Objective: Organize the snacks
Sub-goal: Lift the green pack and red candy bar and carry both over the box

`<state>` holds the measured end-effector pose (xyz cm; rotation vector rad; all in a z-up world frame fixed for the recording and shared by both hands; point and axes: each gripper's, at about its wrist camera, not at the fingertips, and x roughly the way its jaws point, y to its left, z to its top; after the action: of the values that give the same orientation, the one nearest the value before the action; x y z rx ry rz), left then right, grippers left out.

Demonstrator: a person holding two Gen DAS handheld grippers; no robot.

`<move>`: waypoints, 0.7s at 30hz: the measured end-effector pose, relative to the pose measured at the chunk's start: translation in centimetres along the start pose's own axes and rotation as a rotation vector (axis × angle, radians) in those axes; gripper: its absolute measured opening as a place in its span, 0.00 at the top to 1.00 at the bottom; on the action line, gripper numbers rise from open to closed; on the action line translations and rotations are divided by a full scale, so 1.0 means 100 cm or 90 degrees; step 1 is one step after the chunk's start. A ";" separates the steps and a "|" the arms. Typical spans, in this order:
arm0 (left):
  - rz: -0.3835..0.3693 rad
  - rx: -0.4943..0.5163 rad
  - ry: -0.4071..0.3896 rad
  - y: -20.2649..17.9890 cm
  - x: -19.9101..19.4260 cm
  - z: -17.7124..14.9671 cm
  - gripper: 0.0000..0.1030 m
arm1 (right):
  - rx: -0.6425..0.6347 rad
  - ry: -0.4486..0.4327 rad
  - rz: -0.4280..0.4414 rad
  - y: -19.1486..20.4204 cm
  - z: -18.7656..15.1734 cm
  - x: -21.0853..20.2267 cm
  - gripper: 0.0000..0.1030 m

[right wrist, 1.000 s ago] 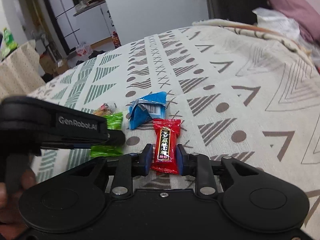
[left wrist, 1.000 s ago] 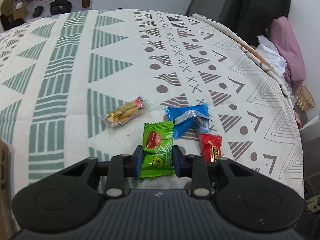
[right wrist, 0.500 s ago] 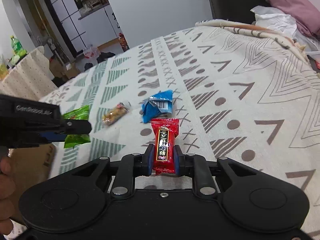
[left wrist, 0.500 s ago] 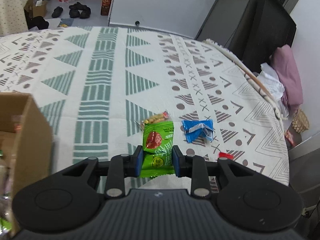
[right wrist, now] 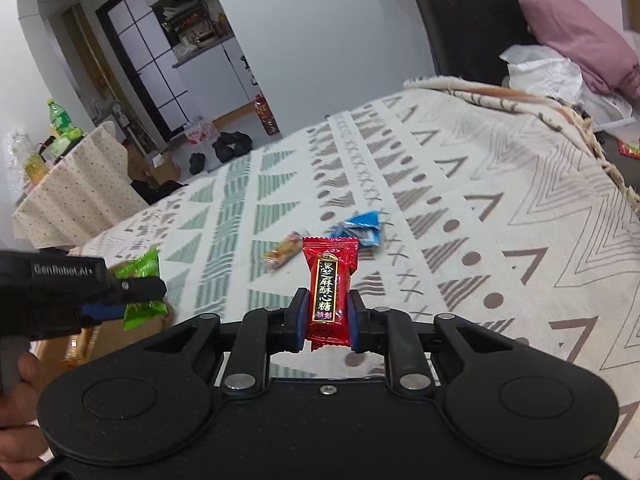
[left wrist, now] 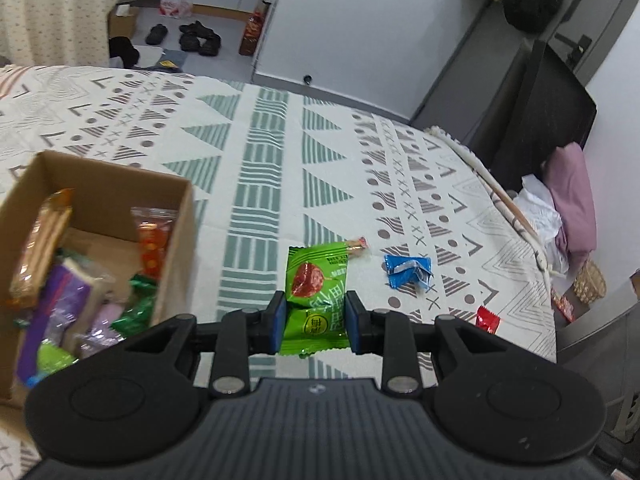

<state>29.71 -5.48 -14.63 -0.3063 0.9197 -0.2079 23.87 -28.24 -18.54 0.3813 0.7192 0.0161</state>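
Green packet (left wrist: 316,300) in left claw (left wrist: 316,322), right of box rim (left wrist: 176,240).

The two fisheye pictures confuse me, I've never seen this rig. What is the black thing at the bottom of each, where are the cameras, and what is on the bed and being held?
Each black shape is a hand-held gripper a person carries; a camera on it looks forward along its two fingers. One picture comes from the left hand-held gripper, shut on a green snack packet. The other comes from the right hand-held gripper, shut on a red candy. On the patterned bedspread lie a blue wrapper and a peanut snack. A cardboard box at left already holds snacks.
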 end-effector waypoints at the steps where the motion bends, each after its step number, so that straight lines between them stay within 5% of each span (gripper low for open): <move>1: -0.002 -0.006 -0.004 0.002 -0.005 0.000 0.72 | -0.003 -0.003 0.004 0.004 0.001 -0.003 0.81; 21: 0.022 -0.124 -0.080 0.065 -0.069 0.012 0.72 | -0.061 -0.023 0.100 0.107 0.020 -0.016 0.81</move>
<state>26.86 2.91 -11.04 -0.4782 0.8207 -0.0668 25.20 -19.15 -12.41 0.3444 0.6486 0.1906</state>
